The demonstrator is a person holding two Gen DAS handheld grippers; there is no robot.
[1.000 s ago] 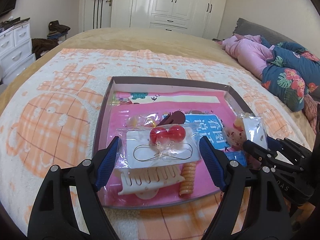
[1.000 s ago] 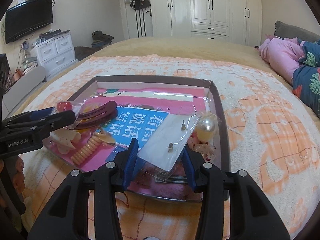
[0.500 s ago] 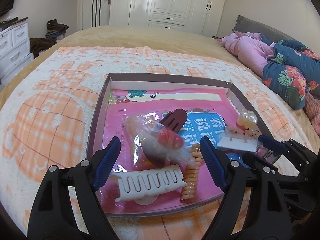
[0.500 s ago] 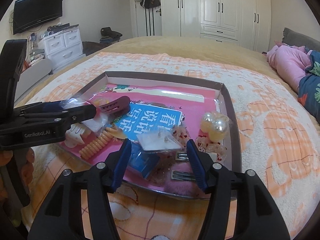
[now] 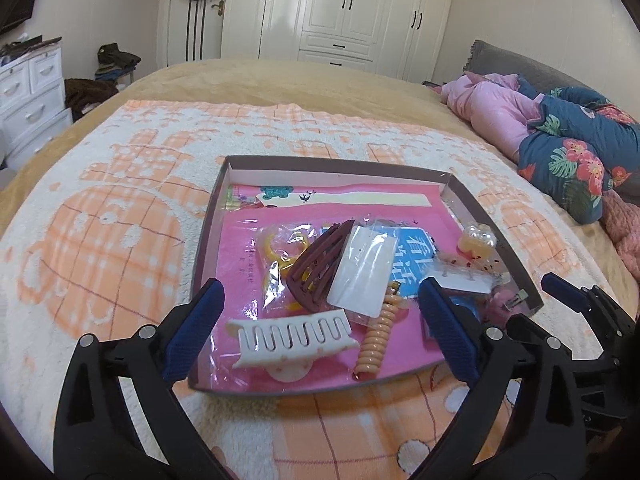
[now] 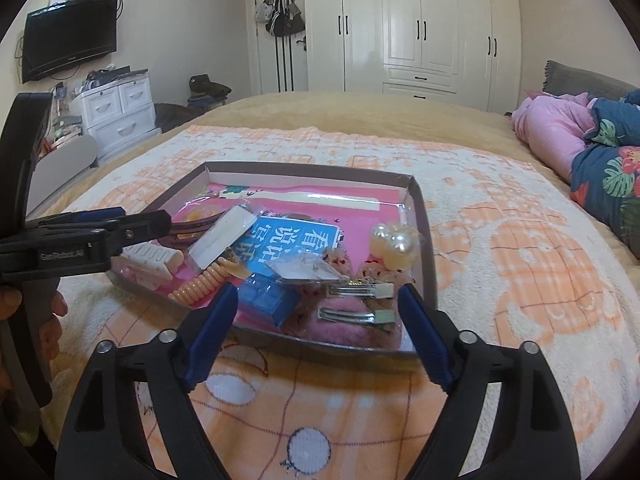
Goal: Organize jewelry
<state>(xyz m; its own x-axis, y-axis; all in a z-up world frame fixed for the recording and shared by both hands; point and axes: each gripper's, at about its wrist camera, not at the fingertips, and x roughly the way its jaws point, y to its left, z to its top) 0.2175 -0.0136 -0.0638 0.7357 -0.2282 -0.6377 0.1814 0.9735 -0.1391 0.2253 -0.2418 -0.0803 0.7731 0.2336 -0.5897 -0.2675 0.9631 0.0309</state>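
Left wrist view: left tongs (image 5: 320,316) apart and opening, nothing between the pads. Shallow brown-walled cardboard tray with pink lining (image 5: 208,224) lies on the orange-and-white checked blanket (image 5: 104,216) at 12 o'clock. In the tray: brown plastic claw clip (image 5: 318,270), white card in a clear bag (image 5: 362,270) touching it at 3 o'clock, white comb clip (image 5: 294,338) and peach spiral hair tie (image 5: 378,338) nearest the tongs.

Right wrist view: right tongs (image 6: 318,334) apart and opening, empty. Tray wall (image 6: 420,236); pearl heart ornament (image 6: 394,246) at 1 o'clock, two metal snap clips (image 6: 356,304) at 12, blue box (image 6: 270,300) at 11. Left tongs' arm enters at 9 o'clock.
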